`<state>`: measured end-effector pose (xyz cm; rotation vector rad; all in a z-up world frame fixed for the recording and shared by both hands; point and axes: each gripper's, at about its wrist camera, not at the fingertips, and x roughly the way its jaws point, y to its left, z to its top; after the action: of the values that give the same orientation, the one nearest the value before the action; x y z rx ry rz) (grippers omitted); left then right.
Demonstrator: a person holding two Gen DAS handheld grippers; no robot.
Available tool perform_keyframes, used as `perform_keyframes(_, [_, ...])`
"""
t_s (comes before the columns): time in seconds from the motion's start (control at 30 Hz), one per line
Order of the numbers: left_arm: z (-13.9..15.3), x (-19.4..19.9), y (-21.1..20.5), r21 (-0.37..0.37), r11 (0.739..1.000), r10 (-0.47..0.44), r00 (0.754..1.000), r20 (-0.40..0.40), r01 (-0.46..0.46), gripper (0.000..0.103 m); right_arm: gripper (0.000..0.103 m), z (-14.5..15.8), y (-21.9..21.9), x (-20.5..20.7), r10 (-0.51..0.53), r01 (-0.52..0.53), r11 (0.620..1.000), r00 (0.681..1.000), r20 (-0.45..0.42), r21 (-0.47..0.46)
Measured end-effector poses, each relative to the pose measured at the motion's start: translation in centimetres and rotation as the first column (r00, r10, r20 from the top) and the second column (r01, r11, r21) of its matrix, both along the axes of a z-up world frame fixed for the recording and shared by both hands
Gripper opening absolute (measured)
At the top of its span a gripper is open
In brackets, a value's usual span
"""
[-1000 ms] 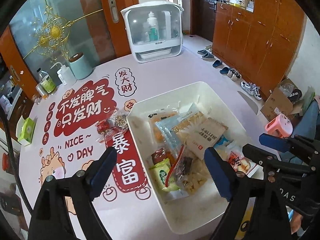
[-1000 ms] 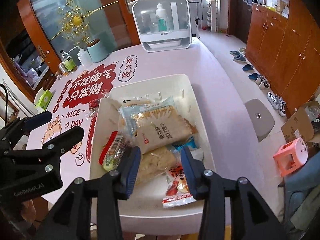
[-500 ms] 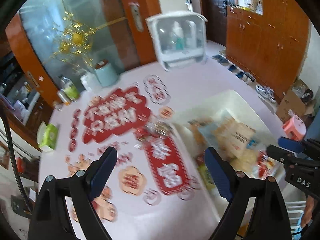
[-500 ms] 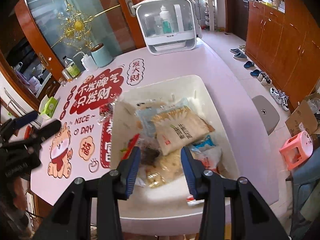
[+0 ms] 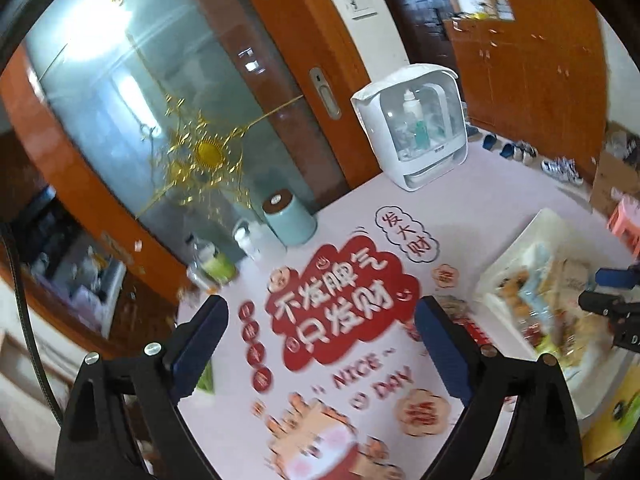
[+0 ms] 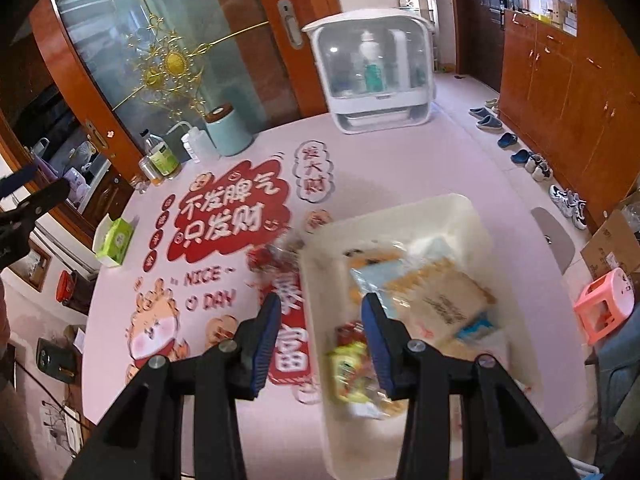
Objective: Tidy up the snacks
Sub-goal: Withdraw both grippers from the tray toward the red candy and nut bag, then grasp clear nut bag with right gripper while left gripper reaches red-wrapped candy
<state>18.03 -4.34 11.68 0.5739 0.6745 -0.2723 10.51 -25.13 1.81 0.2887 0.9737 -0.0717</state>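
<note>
Left gripper (image 5: 320, 344) spread wide, nothing between the blue pads (image 5: 200, 344); jaws just opened further. Swung off the white bin (image 5: 516, 248) compared with a second ago: earlier aimed into the snack pile, now aimed at the red slogan print (image 5: 340, 312) on the pink table cover (image 5: 480, 200), with the bin pushed to the right edge of the left wrist view and badly blurred. Mint canister (image 5: 290, 220), green-labelled bottle (image 5: 212, 264) and clear-fronted white cabinet (image 5: 420, 128) now much nearer the middle of that view than before.

Right gripper (image 6: 320, 340) half parted, empty, gap unchanged from the earlier frames. Formerly centred over the bin's packets; now straddling the bin's left wall (image 6: 316, 280), left pad over the red banner print (image 6: 290, 344), right pad over the packets. Snacks still inside the bin: brown paper-look packet (image 6: 444, 300), pale blue packet (image 6: 380, 276), green-and-yellow packet (image 6: 352, 368), all smeared by motion. A few small red-wrapped snacks (image 6: 272, 256) lying on the table just beside the bin's left rim, as before. Green tissue box (image 6: 116, 236) near the table's left edge.
</note>
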Motion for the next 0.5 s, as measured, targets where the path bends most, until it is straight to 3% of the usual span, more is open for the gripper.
perform_keyframes(0.1, [-1.7,2.9,0.7,0.010,0.999,-0.045,0.998,-0.038,0.046,0.094,0.043,0.1,2.3,2.6,0.016,-0.016,1.000,1.000,-0.003,-0.025])
perform_keyframes(0.2, [-5.7,6.3,0.9,-0.008,0.999,-0.050,0.989,-0.142,0.049,0.094,0.044,-1.0,4.1,6.1,0.056,-0.058,0.996,0.998,-0.031,-0.068])
perform_keyframes(0.37, [-12.5,9.9,0.2,-0.013,1.000,-0.004,0.969,-0.246,0.000,0.094,0.044,-4.1,5.1,12.6,0.184,-0.195,0.976,0.977,-0.106,-0.102])
perform_keyframes(0.5, [-17.1,11.7,-1.1,-0.031,0.998,0.038,0.945,-0.325,-0.051,0.094,0.044,-7.0,4.1,17.2,0.263,-0.280,0.958,0.944,-0.201,-0.060])
